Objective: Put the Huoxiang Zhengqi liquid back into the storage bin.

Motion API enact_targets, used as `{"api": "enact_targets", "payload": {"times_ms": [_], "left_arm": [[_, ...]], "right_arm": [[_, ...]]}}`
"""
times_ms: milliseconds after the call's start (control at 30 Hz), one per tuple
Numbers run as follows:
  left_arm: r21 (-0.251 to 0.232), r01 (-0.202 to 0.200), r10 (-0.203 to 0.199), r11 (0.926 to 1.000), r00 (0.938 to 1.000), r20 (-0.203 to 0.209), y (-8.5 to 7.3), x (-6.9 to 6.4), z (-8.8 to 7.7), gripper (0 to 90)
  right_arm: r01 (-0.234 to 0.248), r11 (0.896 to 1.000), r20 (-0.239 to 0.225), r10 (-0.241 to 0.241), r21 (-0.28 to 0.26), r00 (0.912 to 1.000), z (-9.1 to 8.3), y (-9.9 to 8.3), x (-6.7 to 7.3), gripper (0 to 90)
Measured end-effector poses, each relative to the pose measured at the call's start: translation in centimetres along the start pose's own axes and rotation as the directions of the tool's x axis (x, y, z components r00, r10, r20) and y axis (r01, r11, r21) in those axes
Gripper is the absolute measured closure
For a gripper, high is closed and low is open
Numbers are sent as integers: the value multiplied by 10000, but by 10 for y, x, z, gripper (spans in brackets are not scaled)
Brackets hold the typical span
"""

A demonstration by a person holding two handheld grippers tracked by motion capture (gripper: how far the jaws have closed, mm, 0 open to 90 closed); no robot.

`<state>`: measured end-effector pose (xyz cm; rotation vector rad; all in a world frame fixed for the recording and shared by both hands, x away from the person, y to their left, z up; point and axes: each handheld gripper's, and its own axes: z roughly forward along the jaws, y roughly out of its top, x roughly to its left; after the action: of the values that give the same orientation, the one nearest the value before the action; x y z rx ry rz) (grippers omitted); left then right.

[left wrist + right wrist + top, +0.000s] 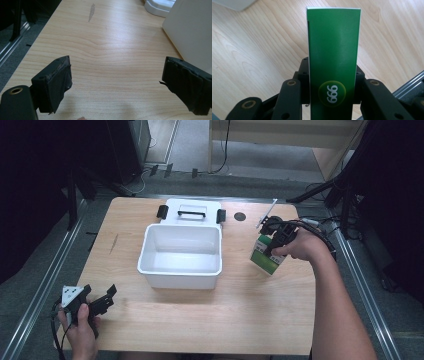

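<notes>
table (pixel 210 320), light wood. white open bin (pixel 181 252) sits mid-table toward the far edge, well left of the right claw (pixel 272 242); likely drop point, so the carry would run leftward from the right edge. green carton (pixel 266 256) near the right edge, tilted, long axis along the jaws. right claw clenched on its narrow sides. carton: plain green face, white edges, round "999" badge (pixel 332 93). left claw (pixel 102 300) released, near-left corner, idle.
</notes>
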<state>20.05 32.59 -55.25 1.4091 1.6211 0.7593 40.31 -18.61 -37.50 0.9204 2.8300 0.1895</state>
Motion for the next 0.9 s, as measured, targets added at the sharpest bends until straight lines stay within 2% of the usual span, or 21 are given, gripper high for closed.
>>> {"api": "enact_targets", "payload": {"times_ms": [100,233,333,367,467,500,567,700,900], "left_arm": [[-11,10,-10,10000,10000,-1,0,0,0,95],[42,-96,97,9999,9999,-58,0,-1,1,95],[33,-98,98,9999,9999,-60,0,-1,1,95],[22,-60,60,10000,10000,-54,0,-1,1,95],[34,-47,48,10000,10000,-40,0,-1,1,95],[34,-47,48,10000,10000,-40,0,-1,1,95],[7,-35,35,10000,10000,-30,0,-1,1,95],[68,58,-58,10000,10000,-12,0,0,1,95],[131,-46,46,9999,10000,-15,1,-1,2,95]], "right_arm": [[203,9997,-105,-204,-153,9997,-9,5,3,651],[722,9968,-109,-726,-345,9973,-23,13,6,652],[1206,9903,-348,-1233,-695,9918,-33,19,9,652],[1237,9893,-432,-1273,-770,9909,-35,21,10,652],[1590,9841,-548,-1636,-794,9850,-46,27,12,651],[1590,9841,-548,-1636,-794,9850,-46,27,12,651],[1822,9797,-454,-1864,-838,9814,-57,34,16,651],[1968,9763,-559,-2023,-898,9777,-68,44,20,651],[2242,9715,-584,-2289,-769,9717,-83,58,27,650]]}}
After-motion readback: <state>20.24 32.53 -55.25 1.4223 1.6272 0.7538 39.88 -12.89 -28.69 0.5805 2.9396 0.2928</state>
